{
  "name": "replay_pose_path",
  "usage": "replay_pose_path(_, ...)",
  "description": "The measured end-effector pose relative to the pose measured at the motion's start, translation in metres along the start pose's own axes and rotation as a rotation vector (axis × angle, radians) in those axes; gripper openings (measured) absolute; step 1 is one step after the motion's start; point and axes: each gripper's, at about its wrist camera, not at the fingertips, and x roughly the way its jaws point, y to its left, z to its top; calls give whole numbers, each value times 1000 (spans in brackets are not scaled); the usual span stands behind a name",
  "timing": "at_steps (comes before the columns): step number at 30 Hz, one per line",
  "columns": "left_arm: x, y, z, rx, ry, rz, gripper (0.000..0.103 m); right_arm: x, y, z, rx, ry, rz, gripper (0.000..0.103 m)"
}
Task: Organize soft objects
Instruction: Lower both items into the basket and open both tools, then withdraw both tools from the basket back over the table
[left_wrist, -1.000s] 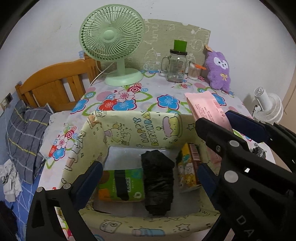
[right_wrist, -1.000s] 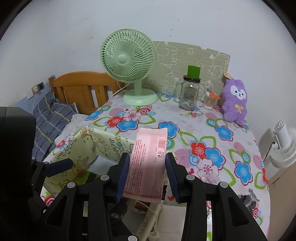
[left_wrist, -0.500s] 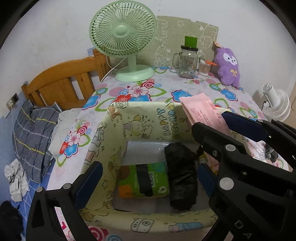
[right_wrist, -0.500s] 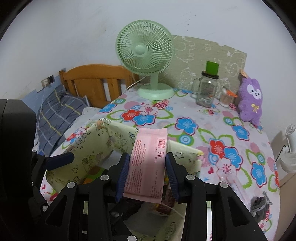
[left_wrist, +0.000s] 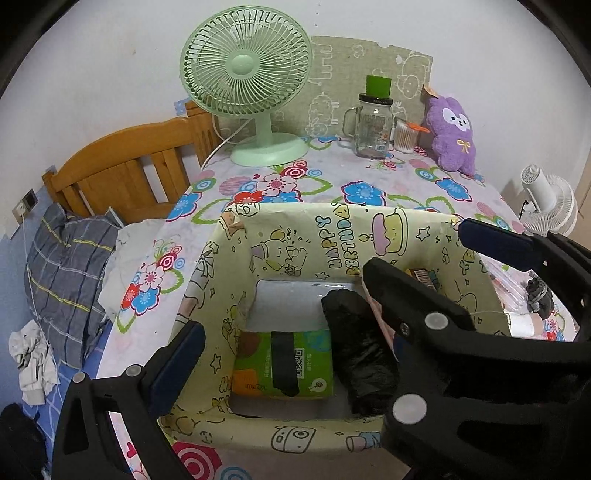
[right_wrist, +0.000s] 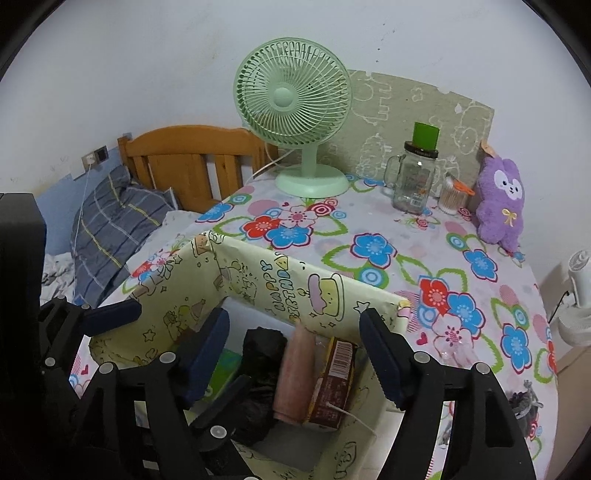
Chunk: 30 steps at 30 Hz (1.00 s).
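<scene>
A yellow "Happy Birthday" box (right_wrist: 295, 284) stands open on the flowered table. Inside it are a green tissue pack (left_wrist: 284, 365), a black crumpled bag (left_wrist: 354, 350), a pink soft pack (right_wrist: 295, 369) standing on edge, and a brown carton (right_wrist: 332, 380). My right gripper (right_wrist: 293, 350) hovers over the box's right half. Its jaws are opening, and the pink pack sits below them untouched by the pads. My left gripper (left_wrist: 288, 354) is open over the box's near side with nothing in it. Its right finger is mostly hidden behind the right gripper (left_wrist: 417, 247).
At the back of the table stand a green fan (right_wrist: 295, 99), a glass jar with a green lid (right_wrist: 413, 181), a cotton-swab pot (right_wrist: 452, 199) and a purple plush (right_wrist: 502, 203). A dark hair tie (right_wrist: 524, 402) lies at the right edge. A wooden headboard (right_wrist: 184, 162) and a pillow are on the left.
The right gripper opened and let go of the pink pack, which dropped into the box between the black bag and the brown carton. The left gripper stayed put.
</scene>
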Motion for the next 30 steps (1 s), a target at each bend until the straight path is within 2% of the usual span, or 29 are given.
replay_pose_path(10,-12,-13,1,1,-23,-3,103,-15,-11,-4,26,4,-34,79)
replay_pose_path(30,-53,-52,2,29,-105,-17,103,-72,-37,-12,79,-67,-101,90)
